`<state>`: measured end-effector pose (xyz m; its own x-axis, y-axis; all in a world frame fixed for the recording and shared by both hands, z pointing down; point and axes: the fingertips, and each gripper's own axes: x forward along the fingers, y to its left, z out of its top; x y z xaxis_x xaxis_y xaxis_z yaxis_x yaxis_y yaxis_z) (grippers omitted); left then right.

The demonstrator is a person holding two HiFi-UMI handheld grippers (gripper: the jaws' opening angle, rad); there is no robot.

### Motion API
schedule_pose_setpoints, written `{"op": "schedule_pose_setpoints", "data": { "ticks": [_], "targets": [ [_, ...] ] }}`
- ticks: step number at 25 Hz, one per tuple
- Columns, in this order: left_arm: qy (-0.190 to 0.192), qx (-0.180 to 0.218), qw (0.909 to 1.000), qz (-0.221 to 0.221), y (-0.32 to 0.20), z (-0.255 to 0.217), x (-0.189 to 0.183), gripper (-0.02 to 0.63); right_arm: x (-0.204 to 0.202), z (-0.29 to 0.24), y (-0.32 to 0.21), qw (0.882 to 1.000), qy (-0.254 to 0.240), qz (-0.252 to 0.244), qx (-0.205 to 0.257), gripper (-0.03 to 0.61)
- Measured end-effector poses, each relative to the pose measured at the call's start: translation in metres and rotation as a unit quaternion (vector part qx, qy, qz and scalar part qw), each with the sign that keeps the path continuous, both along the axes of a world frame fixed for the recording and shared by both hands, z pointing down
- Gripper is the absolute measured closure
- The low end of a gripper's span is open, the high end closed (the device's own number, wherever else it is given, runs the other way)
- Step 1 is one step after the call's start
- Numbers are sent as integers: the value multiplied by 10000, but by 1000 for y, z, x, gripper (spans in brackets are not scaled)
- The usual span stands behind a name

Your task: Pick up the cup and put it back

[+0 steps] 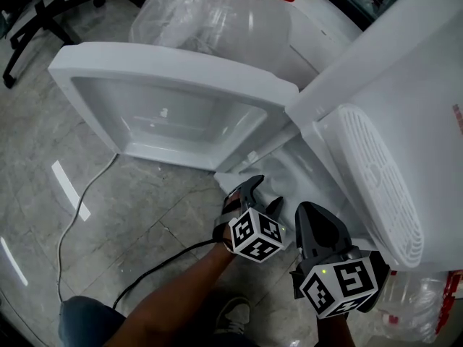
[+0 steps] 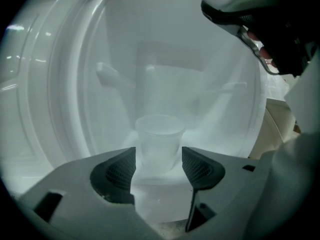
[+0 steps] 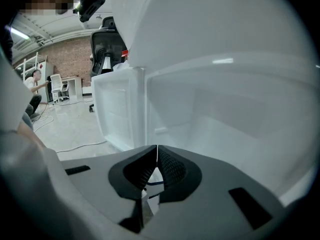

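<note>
Two spread fingers (image 2: pixel 117 173) flank cup (image 2: pixel 159 141), narrow gaps.

Cup (image 2: pixel 159 144): translucent white plastic, tapered, upright, rim up. It stands between the two fingers (image 2: pixel 117 171) of the left gripper (image 2: pixel 159 159), near their tips, a narrow gap on each side.

Right gripper (image 3: pixel 157 153): jaws pressed together, nothing between them. Ahead-left: white appliance door (image 3: pixel 117 109). Farther left: floor cable (image 3: pixel 75 146), brick wall (image 3: pixel 65 59).
</note>
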<state>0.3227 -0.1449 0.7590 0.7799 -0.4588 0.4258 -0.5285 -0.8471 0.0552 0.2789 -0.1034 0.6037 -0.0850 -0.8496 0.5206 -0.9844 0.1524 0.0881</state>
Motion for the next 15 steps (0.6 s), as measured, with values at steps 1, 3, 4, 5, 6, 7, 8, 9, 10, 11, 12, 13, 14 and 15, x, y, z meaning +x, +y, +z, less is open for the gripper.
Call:
{"op": "schedule_pose_setpoints", "data": {
  "ticks": [1,3,4,5,6,7,8,9,10,11,12,13,14,15],
  "targets": [
    [34,10,10000,-17,0,-2,-2,333,0,-1,0,10000,-5,0,10,557],
    [131,31,9999,-47,0,-6,-5,334,-2,-2,0,10000,-20,0,35,557],
    [178,37,9998,-53,0,-8,-7,334,-2,-2,0,10000,-31,-2,50,557],
    [210,51,9998,-50,1,-9,-9,334,-3,-3,0,10000,-45,-3,66,557],
    [227,78,9997,-39,2,-11,-11,334,-5,-3,0,9999,-62,-2,80,557],
    [234,112,9997,-27,3,-12,-14,334,-6,-3,0,9999,-84,1,94,557],
    [239,141,9996,-16,4,-13,-17,334,-8,-3,0,9999,-107,3,105,557],
    [248,161,9996,-3,6,-15,-19,334,-9,-3,0,9999,-128,3,114,557],
    [259,178,9995,16,8,-16,-22,336,-11,-3,-1,9998,-146,0,122,557],
    [266,201,9994,46,10,-18,-25,337,-13,-3,-1,9998,-165,0,128,557],
    [266,232,9993,80,12,-20,-27,344,-14,-3,-2,9997,-187,6,134,557],
    [261,268,9992,109,14,-22,-30,354,-15,-3,-2,9997,-218,20,141,557],
    [256,300,9991,123,15,-23,-34,371,-16,-2,-3,9995,-260,37,148,557],
    [257,322,9991,116,16,-25,-38,388,-18,-1,-4,9994,-310,50,148,557]
  ]
}}
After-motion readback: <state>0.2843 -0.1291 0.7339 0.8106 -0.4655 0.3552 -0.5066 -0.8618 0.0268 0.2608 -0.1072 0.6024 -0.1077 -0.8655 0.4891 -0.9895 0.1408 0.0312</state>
